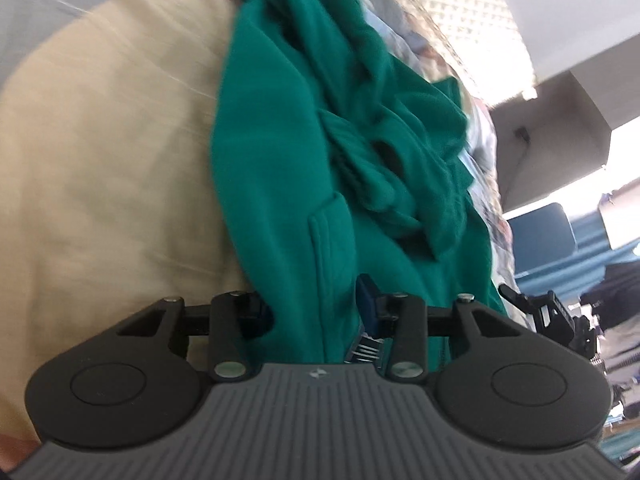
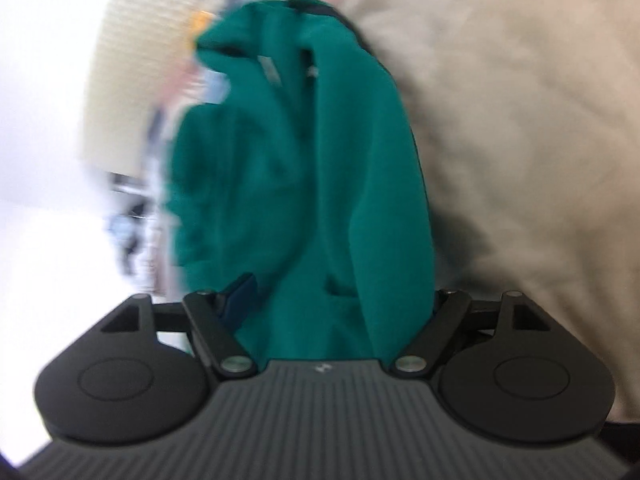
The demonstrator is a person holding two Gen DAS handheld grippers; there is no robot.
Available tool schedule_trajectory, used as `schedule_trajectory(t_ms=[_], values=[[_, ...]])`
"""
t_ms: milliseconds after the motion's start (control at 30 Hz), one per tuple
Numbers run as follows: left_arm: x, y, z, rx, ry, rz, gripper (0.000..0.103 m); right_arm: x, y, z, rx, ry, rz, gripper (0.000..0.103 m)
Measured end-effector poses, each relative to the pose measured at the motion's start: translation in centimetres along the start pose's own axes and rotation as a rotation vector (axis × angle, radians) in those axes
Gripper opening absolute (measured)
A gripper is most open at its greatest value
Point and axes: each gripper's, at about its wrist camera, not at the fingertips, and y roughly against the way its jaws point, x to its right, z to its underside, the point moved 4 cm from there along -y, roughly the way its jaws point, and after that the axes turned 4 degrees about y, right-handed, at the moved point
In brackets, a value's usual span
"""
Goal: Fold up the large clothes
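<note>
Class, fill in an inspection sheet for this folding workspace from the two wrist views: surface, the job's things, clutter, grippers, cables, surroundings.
Surface: pale yellow sheet, wrinkled, spread under the garment.
Job's things: one green sweatshirt, bunched, not folded; a pocket seam shows near the left gripper.
Clutter: a blurred pile of mixed fabrics beyond the sweatshirt.
Grippers: left gripper has green fabric between its fingers and looks shut on it; right gripper likewise has fabric bunched between its fingers. The right gripper's black frame shows at the left view's right edge.
Cables: nothing seen.
Surroundings: white gridded ceiling panel, grey boxed beam, blue chair; the right view is motion-blurred.
</note>
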Motion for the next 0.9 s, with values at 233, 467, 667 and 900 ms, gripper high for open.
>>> schedule_trajectory(t_ms=[233, 467, 667, 900], values=[[0.1, -2.6, 0.0, -0.05, -0.005, -0.106, 0.03, 0.7, -1.6, 0.1, -0.066, 0.003, 0.192, 0.054], [3.1, 1.3, -3.1, 0.051, 0.025, -0.015, 0.015, 0.6, 1.5, -1.3, 0.0, -0.114, -0.002, 0.016], [9.1, 5.4, -9.0, 0.14, -0.008, 0.033, 0.014, -4.6, 5.3, -4.7, 0.11, -0.128, -0.23, 0.013], [16.4, 7.6, -15.4, 0.22, -0.082, 0.0, 0.014, -12.8, 6.6, -9.1, 0.202, -0.084, -0.279, 0.013]])
